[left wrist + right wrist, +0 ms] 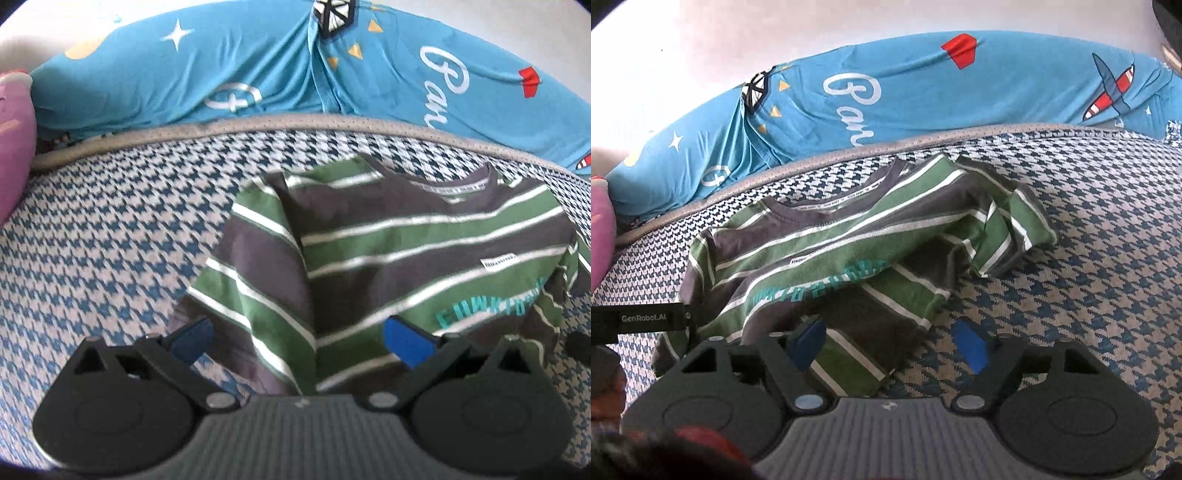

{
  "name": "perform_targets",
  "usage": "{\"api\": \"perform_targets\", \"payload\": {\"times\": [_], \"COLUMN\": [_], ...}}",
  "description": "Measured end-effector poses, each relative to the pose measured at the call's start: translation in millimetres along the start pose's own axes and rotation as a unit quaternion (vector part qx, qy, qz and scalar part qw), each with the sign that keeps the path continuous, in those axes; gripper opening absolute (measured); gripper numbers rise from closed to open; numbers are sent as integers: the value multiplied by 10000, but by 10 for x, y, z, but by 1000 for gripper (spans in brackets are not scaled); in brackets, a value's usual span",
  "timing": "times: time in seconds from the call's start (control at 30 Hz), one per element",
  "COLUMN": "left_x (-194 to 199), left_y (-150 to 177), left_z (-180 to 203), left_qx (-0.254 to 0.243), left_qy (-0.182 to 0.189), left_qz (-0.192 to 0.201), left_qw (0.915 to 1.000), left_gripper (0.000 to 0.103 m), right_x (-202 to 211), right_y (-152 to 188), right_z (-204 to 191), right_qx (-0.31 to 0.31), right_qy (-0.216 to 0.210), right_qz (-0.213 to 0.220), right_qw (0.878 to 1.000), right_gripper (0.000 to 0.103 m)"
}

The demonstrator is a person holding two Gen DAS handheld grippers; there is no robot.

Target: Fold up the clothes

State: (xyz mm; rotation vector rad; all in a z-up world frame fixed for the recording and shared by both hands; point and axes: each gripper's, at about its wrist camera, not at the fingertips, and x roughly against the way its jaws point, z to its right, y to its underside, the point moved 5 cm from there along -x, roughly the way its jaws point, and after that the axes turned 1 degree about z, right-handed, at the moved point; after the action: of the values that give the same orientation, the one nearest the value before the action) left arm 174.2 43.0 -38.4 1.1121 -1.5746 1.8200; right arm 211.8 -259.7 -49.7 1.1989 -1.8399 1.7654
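1. Lying ahead of both of your tools, the striped T-shirt rests partly folded on the houndstooth-patterned bed cover, its collar on the far side.
2. Your left hand-held gripper has its jaws spread wide. The folded left side of the shirt runs up between its blue fingertips, and nothing is clamped.
3. Your right hand-held gripper is likewise wide open and holds nothing. Its left fingertip sits over the shirt's near hem, while the right fingertip sits over bare cover.
4. From the right view, one sleeve lies bunched ahead and to the right of the tool, with the lower shirt body folded across the teal lettering.
5. Beyond the shirt, past the cover's grey edge, a blue printed sheet spans the far side.
6. At the far left you can see a pink pillow.
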Motion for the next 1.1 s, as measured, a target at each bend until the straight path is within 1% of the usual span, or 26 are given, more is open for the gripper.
{"api": "perform_targets", "payload": {"times": [0.13, 0.23, 0.4, 0.47, 0.57, 0.63, 0.77, 0.9, 1.1], "left_x": [34, 16, -65, -107, -148, -170, -211, -280, -412], "left_y": [-57, -117, -195, -227, -290, -322, -372, -405, -391], "left_z": [-115, -177, -239, -244, -259, -300, -360, -367, -377], "left_qx": [21, 102, 251, 305, 241, 290, 449, 426, 402], "left_qy": [-67, -15, -110, -121, -195, -226, -115, -183, -221], "left_qz": [141, 169, 181, 173, 242, 227, 166, 150, -3], "left_qw": [9999, 9998, 9995, 9993, 9992, 9991, 9988, 9988, 9989], "left_gripper": [103, 103, 103, 103, 103, 103, 103, 103, 103], "right_x": [60, 69, 26, 5, -36, -51, -124, -213, -241], "right_y": [-79, -153, -262, -293, -327, -343, -380, -396, -384], "right_z": [98, 175, 271, 271, 233, 203, 117, 15, -57], "right_qx": [-102, -226, -439, -471, -360, -317, -339, -347, -304], "right_qy": [-61, -80, -68, -122, -167, -214, -355, -453, -518], "right_qz": [218, 325, 481, 526, 589, 633, 632, 563, 536], "right_qw": [9997, 9992, 9979, 9974, 9975, 9973, 9968, 9968, 9968], "right_gripper": [75, 75, 75, 75, 75, 75, 75, 75, 75]}}
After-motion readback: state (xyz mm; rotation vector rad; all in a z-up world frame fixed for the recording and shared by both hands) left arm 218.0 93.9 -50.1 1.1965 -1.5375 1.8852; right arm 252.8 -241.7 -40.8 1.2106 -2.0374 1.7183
